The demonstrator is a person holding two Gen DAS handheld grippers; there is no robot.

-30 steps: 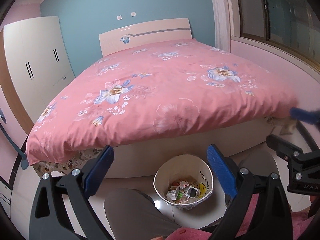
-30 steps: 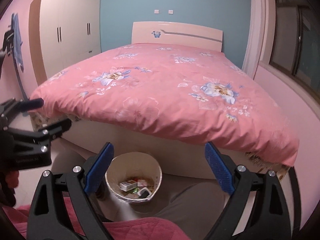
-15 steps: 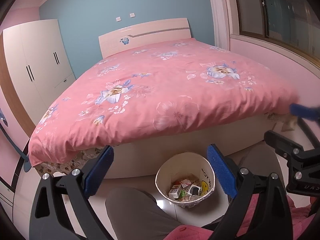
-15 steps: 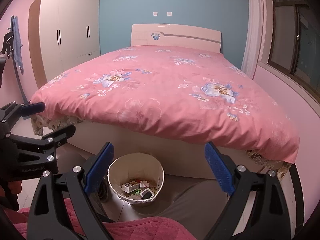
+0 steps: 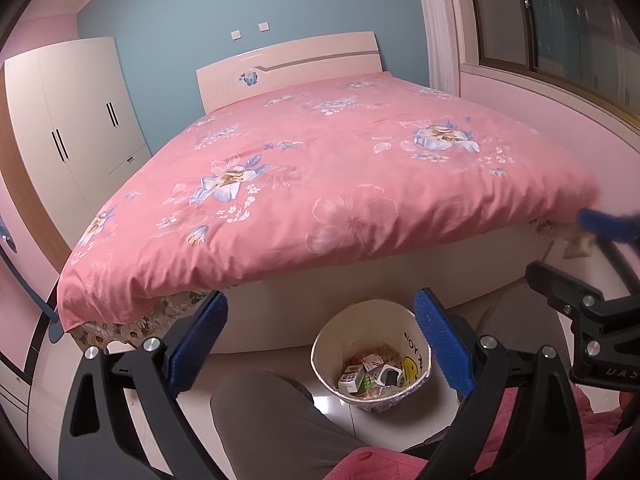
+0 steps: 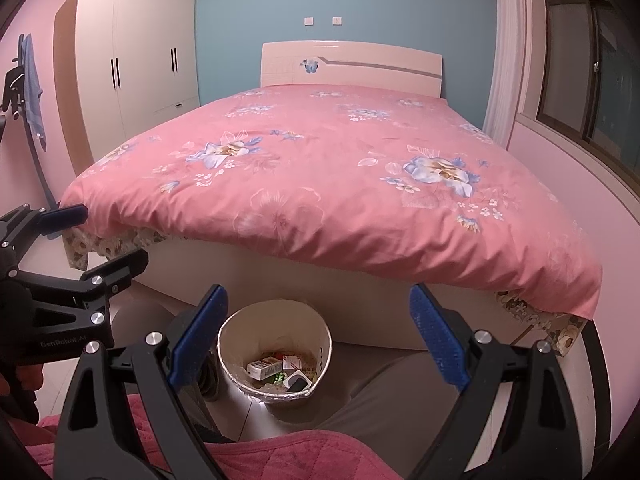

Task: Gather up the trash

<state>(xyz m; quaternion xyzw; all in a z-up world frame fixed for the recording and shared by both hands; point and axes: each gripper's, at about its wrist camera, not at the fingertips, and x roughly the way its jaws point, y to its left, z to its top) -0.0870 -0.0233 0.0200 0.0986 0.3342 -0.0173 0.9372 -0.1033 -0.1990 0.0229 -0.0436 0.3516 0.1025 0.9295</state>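
A white paper trash bin (image 5: pixel 416 346) stands on the floor at the foot of the bed, between the person's knees; it also shows in the right wrist view (image 6: pixel 232 340). Inside lie small boxes and wrappers (image 5: pixel 368 374) (image 6: pixel 280 368). My left gripper (image 5: pixel 320 340) is open and empty, held above and in front of the bin. My right gripper (image 6: pixel 316 332) is open and empty, also above the bin. Each gripper shows at the edge of the other's view, the right gripper (image 5: pixel 580 264) and the left gripper (image 6: pixel 92 240).
A big bed with a pink flowered cover (image 5: pixel 340 168) fills the room ahead. A white wardrobe (image 6: pixel 136 60) stands at the left wall. A window (image 6: pixel 592 64) is at the right. The person's grey-trousered knees (image 5: pixel 272 412) flank the bin.
Both grippers have risen and tilted slightly, so the bed and bin sit a little lower in view. Both stay open and empty. The bin has not moved.
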